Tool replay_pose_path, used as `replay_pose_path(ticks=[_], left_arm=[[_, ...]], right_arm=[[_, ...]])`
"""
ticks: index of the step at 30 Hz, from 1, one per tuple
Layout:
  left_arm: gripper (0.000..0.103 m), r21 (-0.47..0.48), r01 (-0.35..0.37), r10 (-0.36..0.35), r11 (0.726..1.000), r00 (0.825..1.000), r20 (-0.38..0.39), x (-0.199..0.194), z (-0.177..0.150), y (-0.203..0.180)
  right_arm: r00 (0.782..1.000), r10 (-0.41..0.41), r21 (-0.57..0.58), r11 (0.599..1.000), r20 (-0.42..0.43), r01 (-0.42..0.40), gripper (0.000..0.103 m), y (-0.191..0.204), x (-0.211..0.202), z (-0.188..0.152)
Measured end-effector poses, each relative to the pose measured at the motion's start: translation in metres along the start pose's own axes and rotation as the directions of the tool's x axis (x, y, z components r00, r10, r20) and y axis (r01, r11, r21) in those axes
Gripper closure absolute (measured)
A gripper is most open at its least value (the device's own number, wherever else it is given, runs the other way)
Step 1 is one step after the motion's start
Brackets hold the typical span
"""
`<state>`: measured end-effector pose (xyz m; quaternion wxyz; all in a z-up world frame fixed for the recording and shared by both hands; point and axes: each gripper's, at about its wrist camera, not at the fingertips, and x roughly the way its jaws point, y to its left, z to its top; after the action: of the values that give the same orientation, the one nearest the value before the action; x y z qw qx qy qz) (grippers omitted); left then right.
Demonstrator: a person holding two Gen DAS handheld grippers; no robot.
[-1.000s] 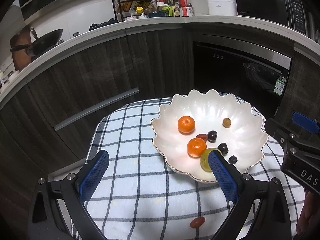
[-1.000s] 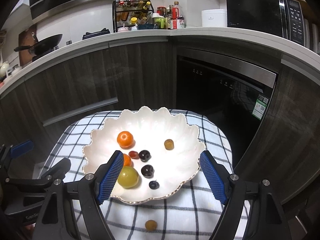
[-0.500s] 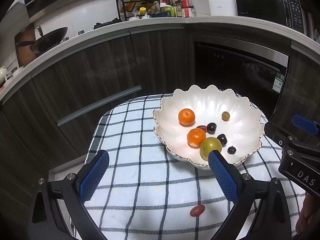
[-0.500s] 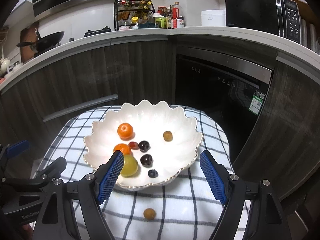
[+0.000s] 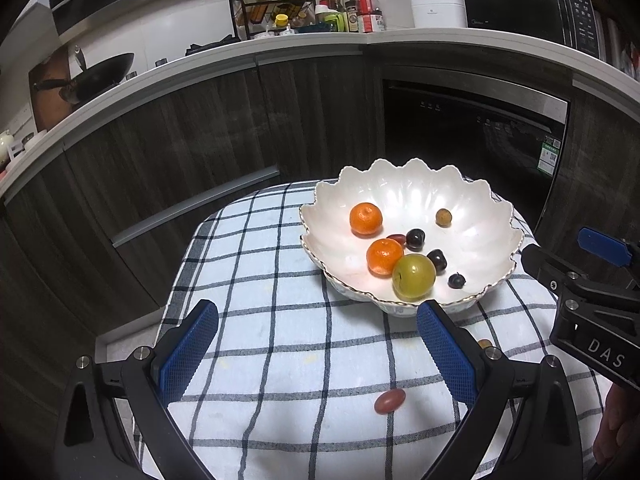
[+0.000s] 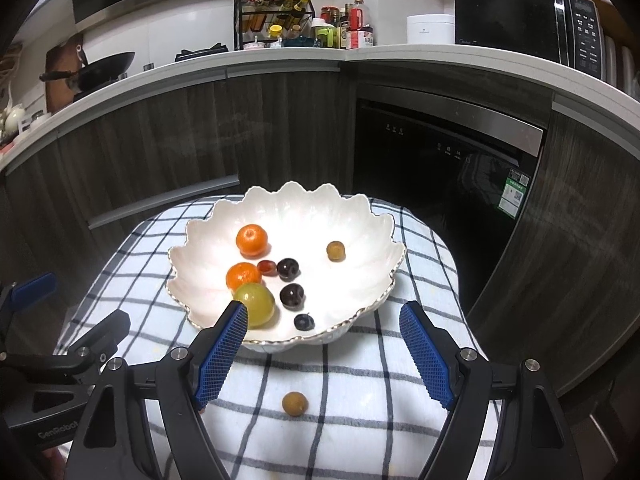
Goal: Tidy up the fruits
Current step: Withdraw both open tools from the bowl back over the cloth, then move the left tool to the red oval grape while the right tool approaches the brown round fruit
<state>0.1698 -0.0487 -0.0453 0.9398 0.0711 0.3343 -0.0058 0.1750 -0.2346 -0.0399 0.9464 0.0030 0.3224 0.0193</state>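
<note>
A white scalloped bowl (image 5: 472,208) (image 6: 360,232) stands on a checked cloth and holds two oranges (image 5: 365,219) (image 6: 251,241), a green fruit (image 5: 413,277) (image 6: 255,303), several dark grapes, a red date and a tan longan (image 6: 335,251). On the cloth in front of the bowl lie a loose red date (image 5: 389,401) and a loose tan longan (image 6: 295,403). My left gripper (image 5: 316,348) stands open above the cloth, the loose date just below its gap. My right gripper (image 6: 322,354) is open too, with the loose longan below its gap.
The checked cloth (image 5: 260,280) covers a small round table with drop-offs on all sides. Behind stand dark cabinets (image 5: 180,140), a built-in appliance (image 6: 440,168), and a counter with a wok (image 5: 96,72), bottles and a microwave (image 6: 528,28).
Both grippers have drawn back from the bowl, which now looks smaller and farther. More cloth shows in front, and the loose date and longan have moved up in the views.
</note>
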Motion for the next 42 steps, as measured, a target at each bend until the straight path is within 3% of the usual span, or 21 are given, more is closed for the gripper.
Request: replay_pose_path(ticks=[30, 42], left_arm=[[0.005, 0.053, 0.044, -0.043, 0.998, 0.999, -0.031, 0.017, -0.050, -0.016], [0.009, 0.023, 0.076, -0.075, 0.997, 0.995, -0.065, 0.029, -0.069, -0.017]], right_arm=[[0.997, 0.008, -0.041, 0.999, -0.079, -0.011, 0.024, -0.001, 0.023, -0.050], [0.994, 0.018, -0.046, 0.999, -0.107, -0.023, 0.024, 0.000, 0.035, -0.065]])
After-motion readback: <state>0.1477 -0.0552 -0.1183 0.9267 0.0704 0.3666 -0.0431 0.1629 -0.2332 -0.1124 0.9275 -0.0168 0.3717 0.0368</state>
